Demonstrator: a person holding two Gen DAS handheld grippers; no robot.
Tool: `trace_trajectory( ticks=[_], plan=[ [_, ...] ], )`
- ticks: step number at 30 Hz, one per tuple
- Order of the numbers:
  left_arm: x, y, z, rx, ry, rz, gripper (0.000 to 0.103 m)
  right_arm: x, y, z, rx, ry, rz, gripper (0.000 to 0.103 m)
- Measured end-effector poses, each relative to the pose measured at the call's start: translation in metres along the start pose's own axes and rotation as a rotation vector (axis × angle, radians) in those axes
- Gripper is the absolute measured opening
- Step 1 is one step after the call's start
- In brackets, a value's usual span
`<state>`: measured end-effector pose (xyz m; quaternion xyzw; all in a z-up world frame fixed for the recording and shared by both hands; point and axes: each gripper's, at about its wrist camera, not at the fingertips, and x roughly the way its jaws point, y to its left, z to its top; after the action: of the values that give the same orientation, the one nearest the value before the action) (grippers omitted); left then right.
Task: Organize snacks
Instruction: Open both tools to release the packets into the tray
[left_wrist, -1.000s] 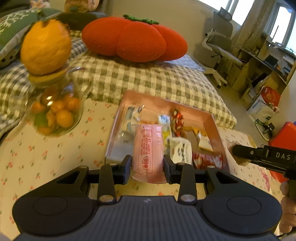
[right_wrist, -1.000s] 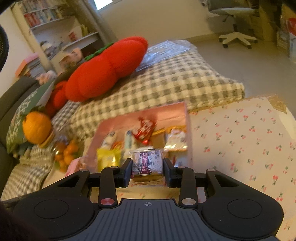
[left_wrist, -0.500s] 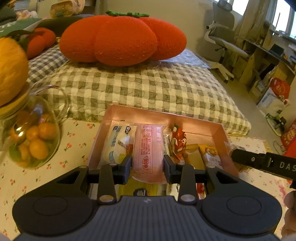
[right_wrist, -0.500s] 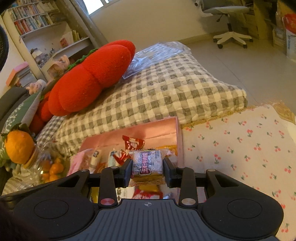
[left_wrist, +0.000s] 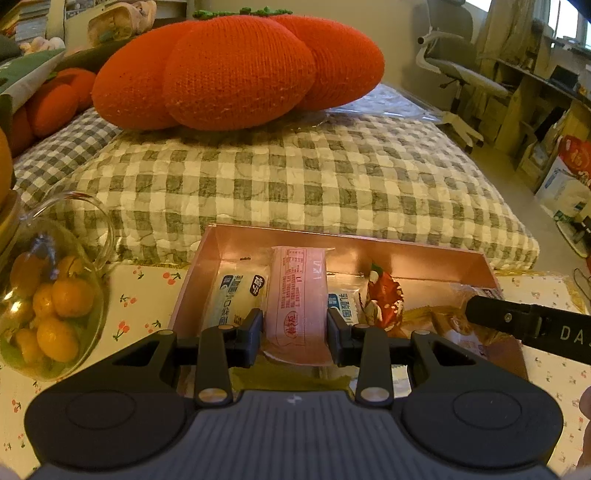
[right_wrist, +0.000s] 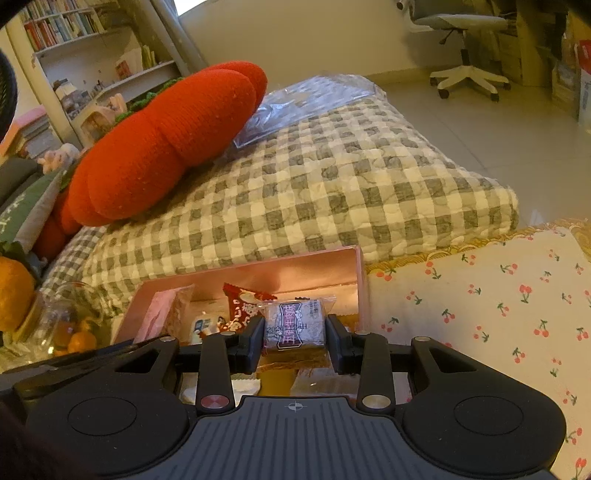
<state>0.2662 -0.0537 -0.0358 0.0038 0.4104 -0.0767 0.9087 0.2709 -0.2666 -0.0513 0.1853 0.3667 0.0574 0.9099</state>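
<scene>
Both of your hands have come forward and down over the pink box (left_wrist: 369, 246) since a second ago, so the box now sits much closer under each camera. Your left gripper (left_wrist: 295, 334) has its fingers pinching the pink packet (left_wrist: 296, 295), whose long axis runs straight ahead along the fingers, its far end reaching toward the far wall of the box. Your right gripper (right_wrist: 295, 332) has its fingers pinching the purple-labelled snack (right_wrist: 295, 325), a short block held crosswise, its label facing the camera, over the box's right end. Inside the box lie a white-and-blue packet (left_wrist: 236, 295) at the left wall and a red wrapper (left_wrist: 384, 295) near the middle. The box stands at the far edge of the bench, on a cherry-print cloth (right_wrist: 498, 306). A glass jar of small oranges (left_wrist: 48, 306) stands just left of the box. Beyond the bench's far edge is a grey checked bed (left_wrist: 295, 177) carrying a red knitted cushion (left_wrist: 236, 66). An office chair (right_wrist: 465, 40) stands on the pale floor at the room's far side.
</scene>
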Motion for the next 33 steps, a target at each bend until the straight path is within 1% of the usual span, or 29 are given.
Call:
trace_trajectory(
  ticks=[7,13,15,18,21,23,25,26,28,30,33],
  plan=[
    [0.009,0.000,-0.002,0.007,0.004,0.004,0.035,0.011,-0.002,0.003,-0.003,0.007,-0.018,0.034],
    [0.009,0.000,-0.002,0.018,-0.005,0.001,0.043,0.016,0.000,0.005,-0.011,0.002,-0.022,0.034],
    [0.008,0.000,-0.002,0.013,-0.010,0.000,0.054,0.017,0.000,0.006,-0.011,0.000,-0.019,0.034],
    [0.003,0.002,-0.004,0.013,-0.027,-0.006,0.064,0.018,0.003,0.007,-0.020,-0.002,-0.023,0.034],
    [-0.001,0.002,-0.006,0.028,-0.028,-0.009,0.071,0.017,0.003,0.007,-0.018,-0.003,-0.023,0.034],
    [-0.003,0.003,-0.008,0.033,-0.027,-0.005,0.074,0.015,0.003,0.007,-0.009,-0.005,-0.016,0.038],
    [-0.003,0.003,-0.008,0.033,-0.024,-0.004,0.078,0.014,0.003,0.006,-0.005,0.000,-0.009,0.038],
    [-0.004,0.003,-0.008,0.031,-0.022,-0.003,0.079,0.012,0.004,0.006,-0.007,0.004,-0.009,0.041],
    [-0.007,0.003,-0.009,0.027,-0.020,-0.003,0.082,0.008,0.005,0.005,-0.014,0.002,-0.012,0.058],
    [-0.010,0.003,-0.011,0.027,-0.016,-0.002,0.087,0.003,0.006,0.004,-0.019,-0.005,-0.016,0.067],
    [-0.017,0.003,-0.013,0.028,-0.015,0.006,0.091,-0.005,0.006,0.002,-0.019,-0.003,-0.019,0.072]
  ],
)
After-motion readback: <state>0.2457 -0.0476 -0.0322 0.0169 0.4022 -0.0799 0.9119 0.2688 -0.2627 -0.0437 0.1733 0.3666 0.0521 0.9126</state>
